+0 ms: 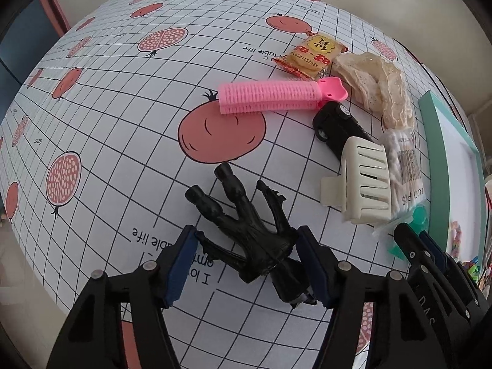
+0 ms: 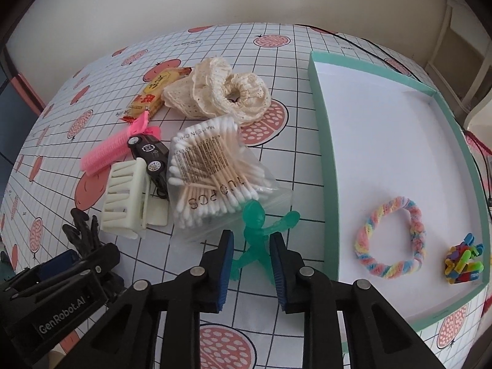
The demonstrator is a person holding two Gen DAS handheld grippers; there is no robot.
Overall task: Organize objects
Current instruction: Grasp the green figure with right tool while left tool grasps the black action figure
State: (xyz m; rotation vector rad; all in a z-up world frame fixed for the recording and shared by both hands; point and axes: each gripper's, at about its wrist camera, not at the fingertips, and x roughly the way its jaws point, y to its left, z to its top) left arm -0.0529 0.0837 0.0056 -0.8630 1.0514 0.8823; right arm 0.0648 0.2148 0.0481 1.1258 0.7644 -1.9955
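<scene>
A black figure toy (image 1: 246, 240) lies on the pomegranate-print tablecloth, its torso between the blue pads of my left gripper (image 1: 247, 235), which stands open around it. A translucent green figure toy (image 2: 256, 224) lies by the cotton swab bag (image 2: 212, 172). My right gripper (image 2: 252, 240) has closed narrowly on the green toy's waist and legs. Part of the right gripper (image 1: 415, 246) shows at the right in the left wrist view. The teal-rimmed white box (image 2: 326, 153) sits to the right and holds a pastel twisted ring (image 2: 390, 240) and a small cluster of colourful clips (image 2: 464, 261).
Crowded together on the cloth are a pink hair roller (image 1: 267, 97), a yellow snack packet (image 1: 313, 55), a cream lace scrunchie (image 2: 221, 92), a black toy car (image 2: 150, 153) and a cream claw clip (image 2: 123, 196). A wall stands behind the table.
</scene>
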